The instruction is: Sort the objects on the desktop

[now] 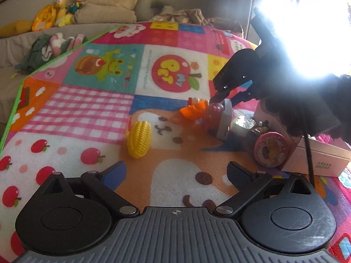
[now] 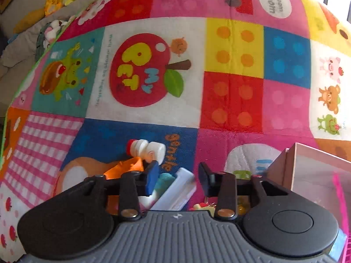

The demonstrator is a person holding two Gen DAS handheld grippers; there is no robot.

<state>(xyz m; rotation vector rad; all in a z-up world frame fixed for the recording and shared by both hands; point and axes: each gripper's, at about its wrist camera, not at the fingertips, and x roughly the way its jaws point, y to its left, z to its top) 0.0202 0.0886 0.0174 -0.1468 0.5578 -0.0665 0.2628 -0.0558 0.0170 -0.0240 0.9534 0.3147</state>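
Bright patchwork play mat (image 1: 98,109), toys heaped just left of pink box (image 1: 318,160). Right claw (image 2: 177,173) nearer, pointing steeply down over that heap, jaws narrowly apart astride pale bar (image 2: 175,192), not visibly pinching. Bar's long axis slants across the gap, upper end toward the box. Left claw (image 1: 175,175) wide apart, empty, well short of the box; corn (image 1: 139,139) further left of the box.

Patchwork play mat (image 1: 92,109): corn toy (image 1: 139,139), pink box (image 1: 318,160).
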